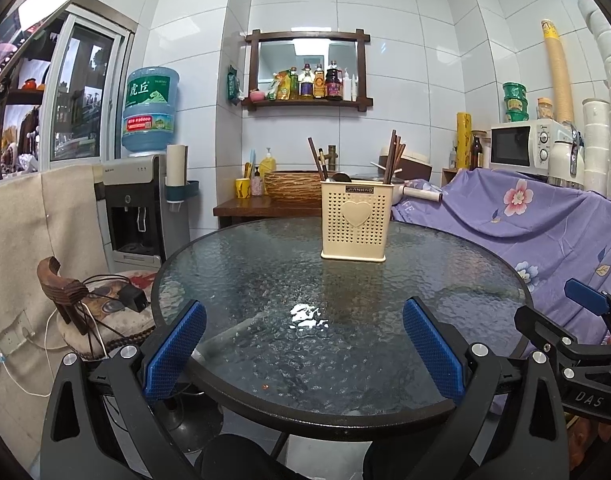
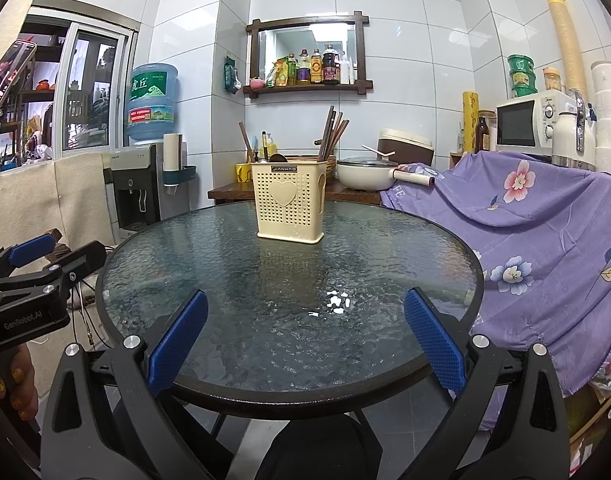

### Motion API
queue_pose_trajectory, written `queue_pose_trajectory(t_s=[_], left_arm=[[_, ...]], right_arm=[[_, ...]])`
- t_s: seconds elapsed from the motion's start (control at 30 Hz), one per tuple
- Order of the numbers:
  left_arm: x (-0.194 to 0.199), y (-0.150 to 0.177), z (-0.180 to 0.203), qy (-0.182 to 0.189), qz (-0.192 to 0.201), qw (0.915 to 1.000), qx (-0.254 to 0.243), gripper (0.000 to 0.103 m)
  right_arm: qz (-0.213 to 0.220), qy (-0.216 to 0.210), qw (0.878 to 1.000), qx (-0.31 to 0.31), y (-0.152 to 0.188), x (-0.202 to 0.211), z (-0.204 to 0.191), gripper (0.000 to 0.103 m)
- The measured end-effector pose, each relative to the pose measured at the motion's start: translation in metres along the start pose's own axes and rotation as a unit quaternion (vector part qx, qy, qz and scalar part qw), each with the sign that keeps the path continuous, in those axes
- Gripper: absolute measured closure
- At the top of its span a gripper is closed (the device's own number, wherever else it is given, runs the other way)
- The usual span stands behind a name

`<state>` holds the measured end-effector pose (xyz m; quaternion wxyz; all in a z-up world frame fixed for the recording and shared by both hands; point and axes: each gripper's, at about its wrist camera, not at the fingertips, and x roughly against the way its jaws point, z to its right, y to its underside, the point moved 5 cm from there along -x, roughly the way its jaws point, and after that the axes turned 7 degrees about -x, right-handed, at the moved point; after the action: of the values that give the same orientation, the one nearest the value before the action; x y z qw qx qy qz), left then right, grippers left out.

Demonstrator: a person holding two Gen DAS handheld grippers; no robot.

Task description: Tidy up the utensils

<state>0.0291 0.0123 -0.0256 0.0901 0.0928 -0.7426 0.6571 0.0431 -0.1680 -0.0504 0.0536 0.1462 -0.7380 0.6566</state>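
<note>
Blue-padded, the left gripper [image 1: 303, 354] hangs spread wide and empty at the near rim of the glass table [image 1: 233, 264]. Well ahead stands the cream utensil holder [image 1: 354, 220], chopsticks [image 1: 394, 156] upright inside. Beside it the right gripper [image 2: 305, 350] gapes equally empty.

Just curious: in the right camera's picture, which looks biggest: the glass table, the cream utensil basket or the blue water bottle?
1. Glass table, by far.
2. Cream utensil basket.
3. Blue water bottle, though it stands farther back, so its true size is unsure.
</note>
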Motion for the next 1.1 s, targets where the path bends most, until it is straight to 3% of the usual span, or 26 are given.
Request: queue_pose_trajectory(t_s=[1.1], left_arm=[[0.0017, -0.0035, 0.0023, -0.002, -0.008, 1.0, 0.003, 0.006]], right_arm=[[-0.001, -0.002, 1.0, 0.003, -0.0004, -0.0001, 0.0018, 0.006]])
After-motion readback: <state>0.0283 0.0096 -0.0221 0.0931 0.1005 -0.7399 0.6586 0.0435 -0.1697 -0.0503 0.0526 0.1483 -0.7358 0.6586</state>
